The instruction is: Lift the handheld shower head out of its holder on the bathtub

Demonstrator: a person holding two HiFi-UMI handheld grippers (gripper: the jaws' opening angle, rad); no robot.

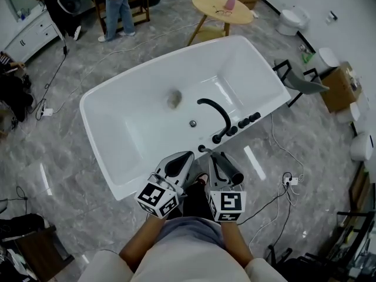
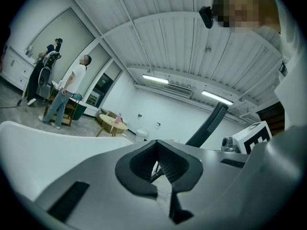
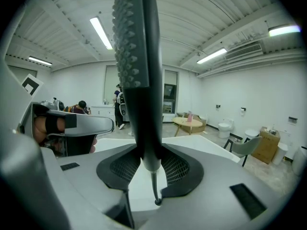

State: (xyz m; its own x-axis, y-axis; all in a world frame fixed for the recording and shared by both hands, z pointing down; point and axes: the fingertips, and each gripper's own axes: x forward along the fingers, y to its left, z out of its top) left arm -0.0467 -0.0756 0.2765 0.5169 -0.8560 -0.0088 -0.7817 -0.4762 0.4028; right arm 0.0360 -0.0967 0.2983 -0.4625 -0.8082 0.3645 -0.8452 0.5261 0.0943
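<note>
In the head view the right tool [image 1: 222, 168] clamps the shower head [image 1: 230, 170] just above the bathtub [image 1: 117, 184] rim, seemingly clear of its holder [image 1: 202, 148]. The hose is hidden there and could pull taut. The left gripper view shows the left tool [image 2: 158, 164] pinched together, with an unreadable thin strand in its slit. In the right gripper view the pads sit low on the handle, so the head may tip or slide.
</note>
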